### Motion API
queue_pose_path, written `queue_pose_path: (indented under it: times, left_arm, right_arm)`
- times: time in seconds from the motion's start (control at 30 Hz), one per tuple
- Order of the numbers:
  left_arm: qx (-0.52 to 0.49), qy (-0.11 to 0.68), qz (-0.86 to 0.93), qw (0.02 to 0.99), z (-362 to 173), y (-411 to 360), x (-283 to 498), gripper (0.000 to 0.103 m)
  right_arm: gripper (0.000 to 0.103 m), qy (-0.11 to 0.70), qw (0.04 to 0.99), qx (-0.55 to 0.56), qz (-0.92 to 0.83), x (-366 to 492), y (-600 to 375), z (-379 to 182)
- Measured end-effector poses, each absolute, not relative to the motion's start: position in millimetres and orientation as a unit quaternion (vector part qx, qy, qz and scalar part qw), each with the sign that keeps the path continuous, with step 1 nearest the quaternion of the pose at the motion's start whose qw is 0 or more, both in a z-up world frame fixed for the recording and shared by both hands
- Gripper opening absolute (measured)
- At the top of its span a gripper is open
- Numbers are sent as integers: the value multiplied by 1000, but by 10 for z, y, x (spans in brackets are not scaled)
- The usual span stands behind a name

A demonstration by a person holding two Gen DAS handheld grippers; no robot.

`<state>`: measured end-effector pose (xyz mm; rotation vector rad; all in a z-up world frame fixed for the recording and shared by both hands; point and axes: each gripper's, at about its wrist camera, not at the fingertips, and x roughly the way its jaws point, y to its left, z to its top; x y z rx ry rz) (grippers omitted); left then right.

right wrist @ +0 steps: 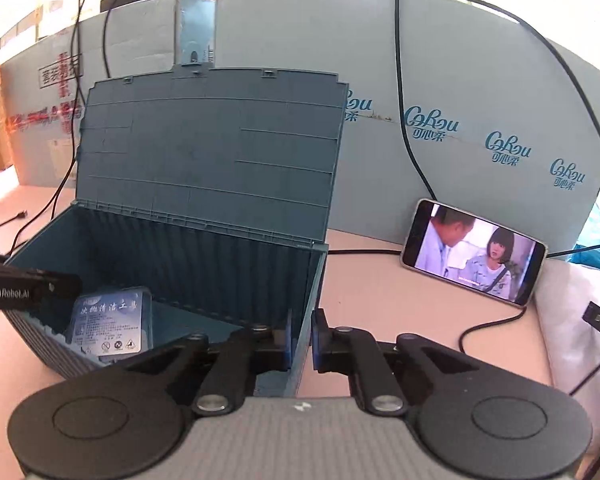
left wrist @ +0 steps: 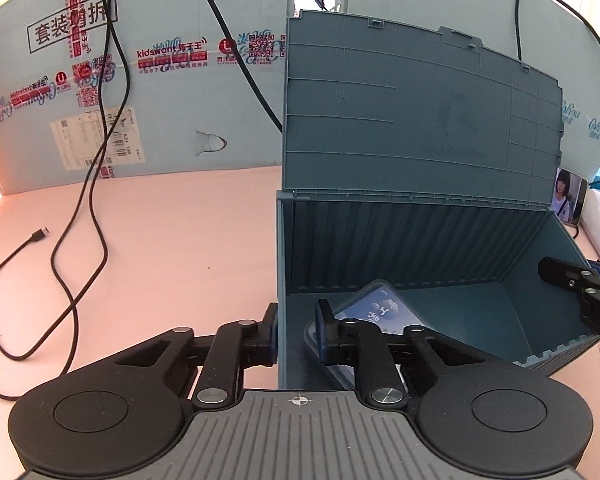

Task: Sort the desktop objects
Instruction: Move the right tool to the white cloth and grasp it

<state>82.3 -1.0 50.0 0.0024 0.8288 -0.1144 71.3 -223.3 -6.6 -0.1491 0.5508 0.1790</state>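
A blue-grey storage box (left wrist: 440, 248) stands on the pink table with its lid (left wrist: 420, 112) raised upright. A flat blue packet with printed text (left wrist: 384, 310) lies inside, leaning on the box floor; it also shows in the right wrist view (right wrist: 110, 324). My left gripper (left wrist: 297, 328) straddles the box's left wall, one finger outside and one inside, nearly closed on the wall. My right gripper (right wrist: 301, 338) straddles the box's right wall (right wrist: 308, 312) the same way. Each gripper shows at the edge of the other's view.
A phone (right wrist: 474, 250) playing video leans on the cardboard backdrop (right wrist: 460, 100) at the right, with a cable (right wrist: 488, 326) attached. Black cables (left wrist: 72, 280) trail over the table at the left. A white cloth (right wrist: 572, 320) lies at the far right.
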Motion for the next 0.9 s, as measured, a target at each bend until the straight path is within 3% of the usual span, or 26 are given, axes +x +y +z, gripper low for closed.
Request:
queue_pose_path:
  times: [0.37, 0.63, 0.73, 0.77, 0.8, 0.83, 0.87, 0.9]
  left_arm:
    - [39, 370, -131, 919, 633, 86, -249, 13]
    - [33, 362, -142, 921, 677, 107, -466, 13]
    - [35, 363, -140, 921, 693, 89, -453, 14]
    - [31, 362, -142, 921, 705, 99, -449, 14]
    - [27, 360, -146, 921, 717, 114, -437, 20]
    - [22, 359, -152, 921, 731, 131, -428, 28]
    - [16, 353, -162, 921, 745, 148, -439, 52]
    - [11, 345, -173, 922, 754, 167, -434, 84]
  right_arm:
    - [13, 280, 946, -100, 128, -347, -2473, -57]
    - [16, 272, 951, -58, 132, -782, -2578, -81]
    - [20, 259, 953, -47, 148, -785, -2637, -22]
    - [33, 242, 956, -44, 160, -800, -2694, 25]
    - [41, 226, 959, -34, 167, -815, -2768, 72]
    - [57, 210, 962, -23, 171, -830, -2846, 119]
    - [69, 190, 969, -4, 157, -848, -2948, 162]
    - [72, 169, 976, 14, 135, -853, -3068, 196]
